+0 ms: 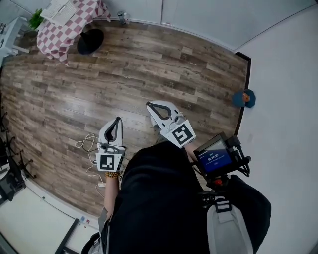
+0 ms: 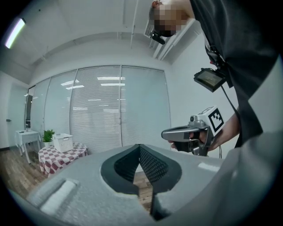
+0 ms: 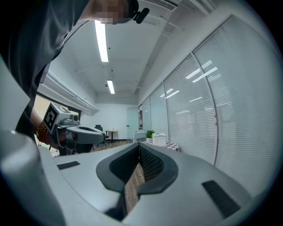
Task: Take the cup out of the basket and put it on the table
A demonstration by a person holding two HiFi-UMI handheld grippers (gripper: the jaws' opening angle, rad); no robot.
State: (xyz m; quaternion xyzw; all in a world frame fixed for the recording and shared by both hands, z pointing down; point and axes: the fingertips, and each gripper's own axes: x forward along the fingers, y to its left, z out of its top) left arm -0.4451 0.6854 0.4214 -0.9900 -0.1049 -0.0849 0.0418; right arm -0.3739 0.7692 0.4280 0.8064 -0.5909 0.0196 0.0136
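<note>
Holding left gripper (image 1: 118,120) and right gripper (image 1: 149,105) side by side over the wooden floor (image 1: 149,69), jaws of each pressed together, nothing between them. Far off at eleven o'clock, well apart from both, white basket (image 1: 57,11) resting on the checkered table (image 1: 72,26). Cup not made out at that distance.
</note>
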